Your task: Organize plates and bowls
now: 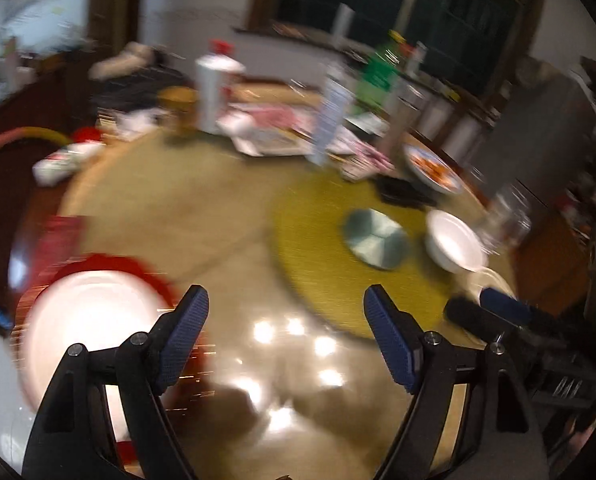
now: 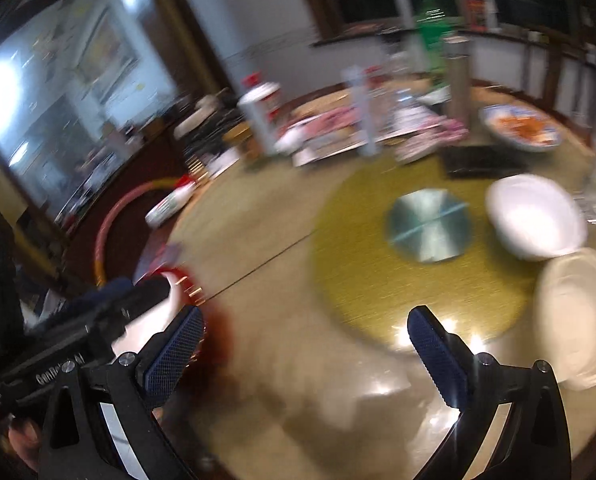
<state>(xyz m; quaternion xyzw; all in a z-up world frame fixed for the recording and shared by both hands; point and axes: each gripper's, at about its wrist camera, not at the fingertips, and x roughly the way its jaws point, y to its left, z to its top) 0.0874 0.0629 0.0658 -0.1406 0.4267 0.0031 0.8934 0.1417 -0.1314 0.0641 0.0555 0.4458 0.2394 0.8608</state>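
Both views are motion-blurred. In the left wrist view my left gripper (image 1: 285,300) is open and empty above the glossy round table (image 1: 201,216). A white plate with a red rim (image 1: 93,312) lies just left of its left finger. A white bowl (image 1: 454,246) sits at the right by the yellow-green turntable (image 1: 322,240). The right gripper shows at the right edge (image 1: 498,312). In the right wrist view my right gripper (image 2: 304,320) is open and empty. The white bowl (image 2: 536,216) and a cream plate (image 2: 578,316) lie to its right. The red-rimmed plate (image 2: 165,304) is partly hidden behind the left gripper's body.
A metal disc (image 2: 428,224) sits at the turntable's centre. A plate of orange food (image 2: 520,126), a black flat object (image 2: 484,162), a white canister (image 2: 259,116), a steel flask (image 2: 458,76), a green bottle (image 2: 432,28) and packets crowd the far side.
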